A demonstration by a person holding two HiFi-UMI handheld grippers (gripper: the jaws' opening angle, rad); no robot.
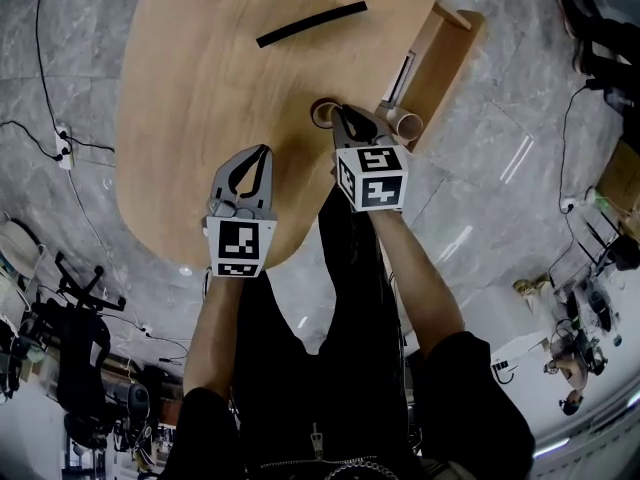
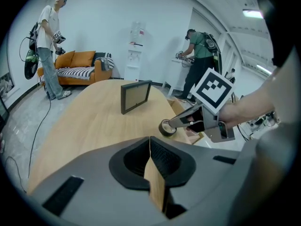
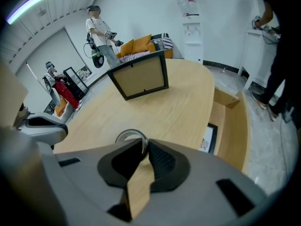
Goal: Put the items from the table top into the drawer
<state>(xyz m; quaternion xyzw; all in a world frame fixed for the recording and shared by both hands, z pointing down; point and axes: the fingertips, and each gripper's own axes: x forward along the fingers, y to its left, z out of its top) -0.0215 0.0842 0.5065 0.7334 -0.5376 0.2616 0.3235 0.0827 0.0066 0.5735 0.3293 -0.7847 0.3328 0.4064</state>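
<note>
A brown tape roll (image 1: 322,113) hangs just over the near right edge of the oval wooden table (image 1: 200,98); my right gripper (image 1: 338,114) is shut on its wall. The right gripper view has the roll's rim (image 3: 128,136) pinched at the fingertips of the right gripper (image 3: 144,145). From the left gripper view the roll (image 2: 165,127) shows in that same grip. My left gripper (image 1: 262,152) hovers over the table's near edge, left of the roll, shut and empty (image 2: 150,140). A black picture frame (image 1: 310,23) stands upright farther back (image 3: 141,79). The open drawer (image 1: 445,63) is at the right.
Inside the drawer (image 3: 230,121) lies a small framed picture (image 3: 207,138), and a pale roll (image 1: 409,123) sits at its near end. Two people (image 2: 49,46) (image 2: 197,55) stand beyond the table, near an orange sofa (image 2: 80,62). Cables run over the grey floor (image 1: 60,143).
</note>
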